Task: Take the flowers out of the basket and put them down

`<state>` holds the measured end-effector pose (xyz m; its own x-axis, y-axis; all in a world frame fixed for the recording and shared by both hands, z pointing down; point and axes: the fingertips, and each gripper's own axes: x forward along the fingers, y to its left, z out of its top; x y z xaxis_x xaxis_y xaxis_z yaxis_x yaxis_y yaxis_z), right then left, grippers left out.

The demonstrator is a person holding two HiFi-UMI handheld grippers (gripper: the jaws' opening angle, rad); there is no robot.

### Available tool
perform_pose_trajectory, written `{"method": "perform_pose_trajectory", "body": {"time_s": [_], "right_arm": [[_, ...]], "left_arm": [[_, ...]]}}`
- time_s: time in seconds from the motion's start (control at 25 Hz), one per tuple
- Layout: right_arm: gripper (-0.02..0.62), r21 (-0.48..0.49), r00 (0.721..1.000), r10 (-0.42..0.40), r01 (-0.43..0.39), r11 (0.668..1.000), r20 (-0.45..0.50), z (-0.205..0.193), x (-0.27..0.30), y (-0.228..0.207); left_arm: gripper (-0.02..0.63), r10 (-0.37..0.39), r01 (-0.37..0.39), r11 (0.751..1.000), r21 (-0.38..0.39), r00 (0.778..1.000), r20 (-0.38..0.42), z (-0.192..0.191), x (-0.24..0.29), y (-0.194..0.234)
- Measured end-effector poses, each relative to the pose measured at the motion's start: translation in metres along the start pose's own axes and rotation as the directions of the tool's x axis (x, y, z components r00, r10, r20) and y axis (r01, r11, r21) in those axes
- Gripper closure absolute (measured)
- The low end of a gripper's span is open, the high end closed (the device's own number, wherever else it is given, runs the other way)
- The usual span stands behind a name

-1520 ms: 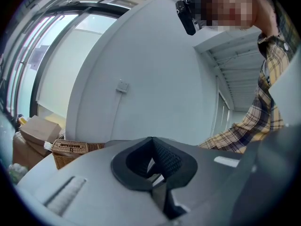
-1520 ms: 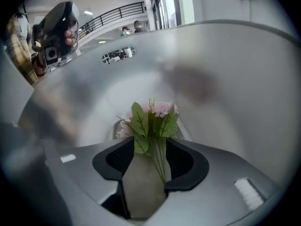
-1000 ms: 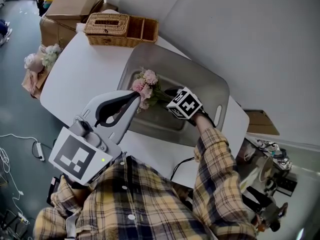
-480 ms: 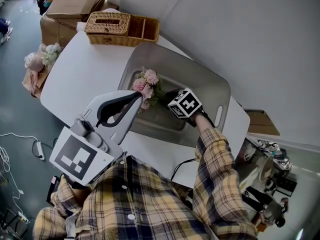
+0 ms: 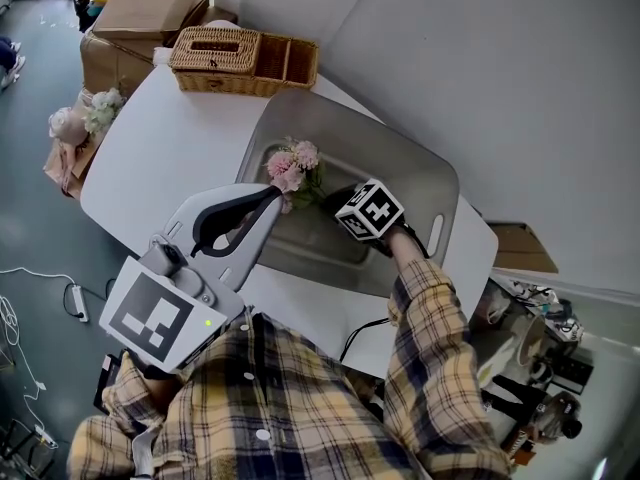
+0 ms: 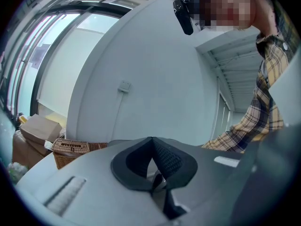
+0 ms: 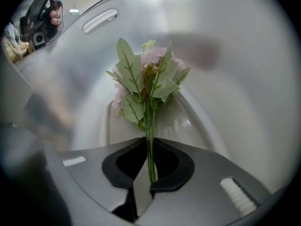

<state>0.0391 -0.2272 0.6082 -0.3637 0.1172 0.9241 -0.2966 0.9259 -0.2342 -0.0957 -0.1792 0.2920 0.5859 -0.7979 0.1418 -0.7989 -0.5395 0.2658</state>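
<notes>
Flowers [image 5: 293, 163]: pink bunch lying in the far-left part of the grey basket [image 5: 400, 153], which is sitting on the white table [image 5: 170, 138].
Right gripper [image 7: 149, 175]: jaws have just been closing and are now pinching the green stems.
Left gripper [image 6: 151, 140]: hovering near-left of the basket, jaws together, carrying nothing.
Change: blooms are sitting slightly farther back than a second ago.

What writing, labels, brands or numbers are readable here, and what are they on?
No readable words or numbers anywhere.
Left cube: black-and-white square pattern, no letters.
Right cube: the same kind of pattern, no letters.
Cardboard box: no print that I can make out.
</notes>
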Motion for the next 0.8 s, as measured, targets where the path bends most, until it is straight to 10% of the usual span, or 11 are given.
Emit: {"method": "perform_pose_trajectory", "body": {"time_s": [0.8], "right_arm": [[0.583,-0.029,0.999,-0.022,0.023,0.999,0.028,0.012,-0.03,0.012]], "left_arm": [[0.594,-0.025,0.024,0.999,0.03,0.999,0.042,0.013,-0.013,-0.015]]}}
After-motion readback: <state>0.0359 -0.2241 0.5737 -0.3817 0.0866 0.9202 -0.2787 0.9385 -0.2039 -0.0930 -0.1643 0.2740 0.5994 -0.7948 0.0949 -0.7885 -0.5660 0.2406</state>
